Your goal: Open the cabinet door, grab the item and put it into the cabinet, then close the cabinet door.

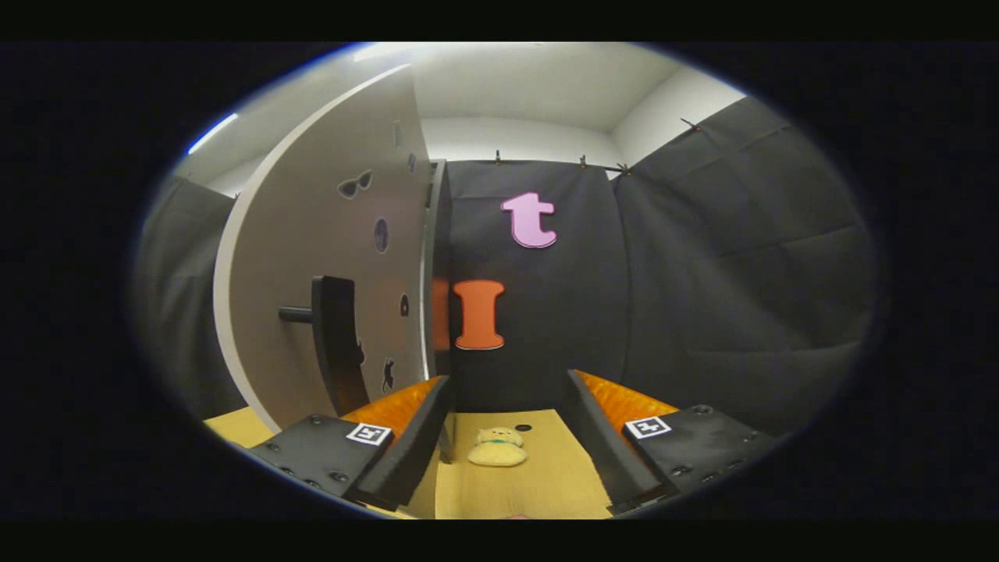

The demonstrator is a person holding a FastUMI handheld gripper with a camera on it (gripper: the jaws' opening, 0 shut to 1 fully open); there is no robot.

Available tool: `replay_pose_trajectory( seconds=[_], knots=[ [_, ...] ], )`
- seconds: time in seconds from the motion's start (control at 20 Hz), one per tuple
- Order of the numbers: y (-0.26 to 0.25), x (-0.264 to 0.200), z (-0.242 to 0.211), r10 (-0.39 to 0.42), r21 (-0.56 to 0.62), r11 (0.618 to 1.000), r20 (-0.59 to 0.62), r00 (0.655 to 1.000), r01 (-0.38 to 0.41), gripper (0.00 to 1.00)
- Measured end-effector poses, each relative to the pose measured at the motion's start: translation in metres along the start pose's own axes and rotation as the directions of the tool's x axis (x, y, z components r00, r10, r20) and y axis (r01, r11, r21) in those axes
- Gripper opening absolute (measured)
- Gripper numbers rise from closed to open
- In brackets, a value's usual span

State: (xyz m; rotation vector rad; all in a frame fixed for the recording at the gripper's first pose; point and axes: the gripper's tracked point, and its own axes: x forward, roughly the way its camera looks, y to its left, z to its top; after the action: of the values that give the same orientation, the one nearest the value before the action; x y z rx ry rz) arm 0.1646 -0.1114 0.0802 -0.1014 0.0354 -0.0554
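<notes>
Lying low in the middle of the frame, a small yellow plush toy (497, 447) rests on the yellowish table (546, 484), between the two fingers and a little ahead of their tips. The gripper (508, 402) is released, its fingers spread wide with nothing held. To the left of centre the white cabinet door (320, 257) stands swung open and seen at an angle, its face dotted with small dark stickers. A dark bar handle (335, 343) juts from the door on a short stem, just above the left finger. Black cloth covers the booth wall (702, 273) behind.
</notes>
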Motion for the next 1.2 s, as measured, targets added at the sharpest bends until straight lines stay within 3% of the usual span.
replay_pose_trajectory(
  seconds=[0.2, 0.6, 0.8, 0.95, 1.2],
  knots=[
    [0.045, -0.006, -0.002, 0.017, 0.015, 1.000, -0.011, 1.000, -0.017, 0.93],
    [0.120, -0.007, -0.004, -0.054, 0.027, 0.998, -0.020, 0.998, 0.055, 0.93],
    [0.173, -0.001, -0.005, -0.053, 0.023, 0.998, -0.014, 0.998, 0.054, 0.93],
    [0.220, 0.016, -0.007, -0.023, 0.018, 1.000, 0.000, 1.000, 0.023, 0.93],
    [0.306, 0.055, -0.029, 0.094, 0.027, 0.995, -0.024, 0.995, -0.093, 0.94]
  ],
)
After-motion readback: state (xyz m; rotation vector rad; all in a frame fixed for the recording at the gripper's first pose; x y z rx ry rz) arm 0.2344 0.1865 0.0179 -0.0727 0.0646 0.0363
